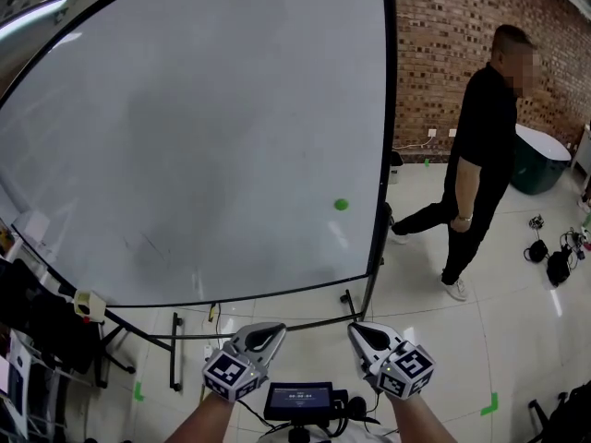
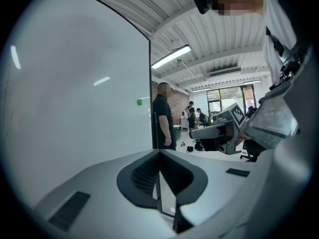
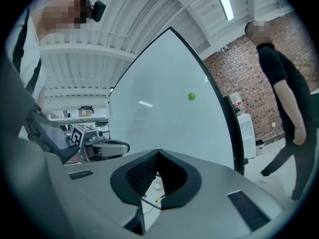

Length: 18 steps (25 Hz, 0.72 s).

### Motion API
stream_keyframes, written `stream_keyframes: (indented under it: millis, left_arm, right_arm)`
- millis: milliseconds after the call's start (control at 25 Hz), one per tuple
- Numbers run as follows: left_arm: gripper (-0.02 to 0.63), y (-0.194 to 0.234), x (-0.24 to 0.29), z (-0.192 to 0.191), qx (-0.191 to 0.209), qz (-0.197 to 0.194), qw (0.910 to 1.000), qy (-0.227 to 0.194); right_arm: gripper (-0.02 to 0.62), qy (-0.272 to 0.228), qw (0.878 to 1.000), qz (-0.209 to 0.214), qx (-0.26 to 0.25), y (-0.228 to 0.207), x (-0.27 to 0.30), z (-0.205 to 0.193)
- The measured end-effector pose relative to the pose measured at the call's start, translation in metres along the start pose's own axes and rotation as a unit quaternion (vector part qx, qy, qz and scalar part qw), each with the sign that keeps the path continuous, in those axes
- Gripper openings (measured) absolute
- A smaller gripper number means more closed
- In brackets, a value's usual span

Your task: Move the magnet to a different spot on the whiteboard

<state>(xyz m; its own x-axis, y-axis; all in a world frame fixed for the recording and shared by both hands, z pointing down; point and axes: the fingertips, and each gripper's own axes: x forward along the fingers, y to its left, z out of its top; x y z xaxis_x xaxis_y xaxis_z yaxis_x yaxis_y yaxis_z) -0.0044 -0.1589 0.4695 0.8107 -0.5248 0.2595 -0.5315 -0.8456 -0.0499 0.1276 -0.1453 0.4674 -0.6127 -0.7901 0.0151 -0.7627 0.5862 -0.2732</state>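
Note:
A small green magnet [image 1: 341, 205] sticks to the lower right part of the big whiteboard [image 1: 185, 137], close to its black right frame. It also shows as a green dot, the magnet [image 2: 140, 102] in the left gripper view and the magnet [image 3: 191, 96] in the right gripper view. My left gripper [image 1: 275, 329] and right gripper [image 1: 355, 330] are held side by side below the board's bottom edge, well short of the magnet. Both point toward the board. The left gripper [image 2: 159, 151] and the right gripper [image 3: 158, 151] each have their jaws shut together with nothing between them.
A person in black [image 1: 480, 155] stands on the tiled floor right of the board, before a brick wall. The board's stand legs [image 1: 175, 349] reach toward me. An eraser [image 1: 90, 305] sits on the tray at lower left. Bags [image 1: 557, 266] lie at right. A small screen [image 1: 298, 398] hangs between my hands.

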Motion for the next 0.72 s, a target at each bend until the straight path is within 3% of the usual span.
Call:
stream_keyframes:
  millis: [480, 720]
  left_arm:
    - [0.023, -0.004, 0.056, 0.023, 0.022, 0.034, 0.9992, 0.007]
    - [0.023, -0.011, 0.085, 0.03, 0.057, 0.047, 0.9972, 0.012]
  right_arm:
    - [0.025, 0.004, 1.0, 0.028, -0.008, -0.057, -0.004, 0.022]
    - [0.025, 0.002, 0.999, 0.033, -0.015, -0.084, -0.012, 0.025]
